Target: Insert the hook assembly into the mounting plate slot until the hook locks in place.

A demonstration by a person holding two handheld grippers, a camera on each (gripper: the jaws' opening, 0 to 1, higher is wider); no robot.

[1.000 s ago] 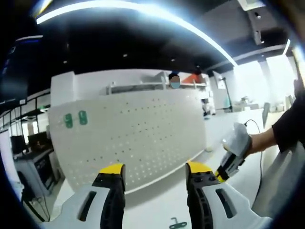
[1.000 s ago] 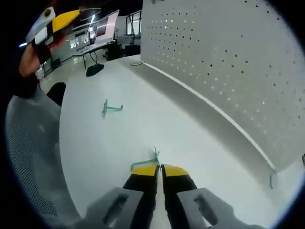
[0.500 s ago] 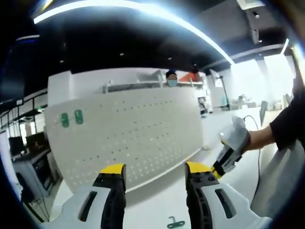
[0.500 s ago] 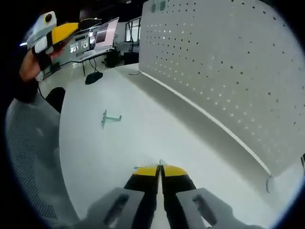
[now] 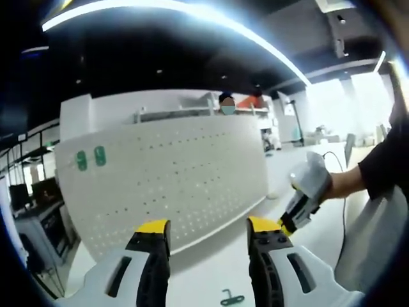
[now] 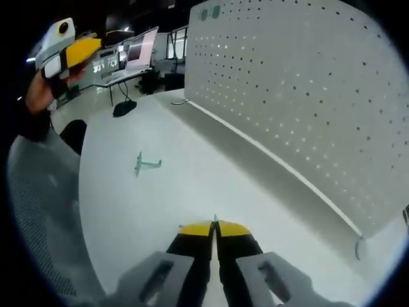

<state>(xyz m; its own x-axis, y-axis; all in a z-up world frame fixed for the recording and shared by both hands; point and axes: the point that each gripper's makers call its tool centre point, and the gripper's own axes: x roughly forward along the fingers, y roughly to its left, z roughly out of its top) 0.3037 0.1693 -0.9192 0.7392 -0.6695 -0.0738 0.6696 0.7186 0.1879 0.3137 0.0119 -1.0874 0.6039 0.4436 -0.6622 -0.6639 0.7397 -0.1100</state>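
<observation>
The white table (image 6: 192,185) spreads across the right gripper view; along its far edge, from twelve o'clock down to four, stands the white pegboard (image 6: 300,89), upright, dotted with small holes; in the left gripper view the same pegboard (image 5: 166,179) runs across the middle, with two green hooks (image 5: 91,158) already seated on it near nine o'clock, side by side; those two show again at the board's top corner in the right gripper view, near twelve o'clock.

The left gripper (image 5: 206,233) is held above the table, its yellow-tipped jaws spread wide with nothing between them; it appears also at ten o'clock in the right gripper view (image 6: 73,48), raised in a hand.

The right gripper (image 6: 215,228) has its jaws pressed together, a thin sliver of something just showing at the tips, though whether that is a hook I cannot tell; in the left gripper view it (image 5: 300,204) comes in at three o'clock, pointing down toward the table.

A loose green hook (image 6: 146,164) lies flat on the table at nine o'clock of the right gripper view, well apart from the pegboard; it (image 5: 229,298) shows at six o'clock between the left jaws.
</observation>
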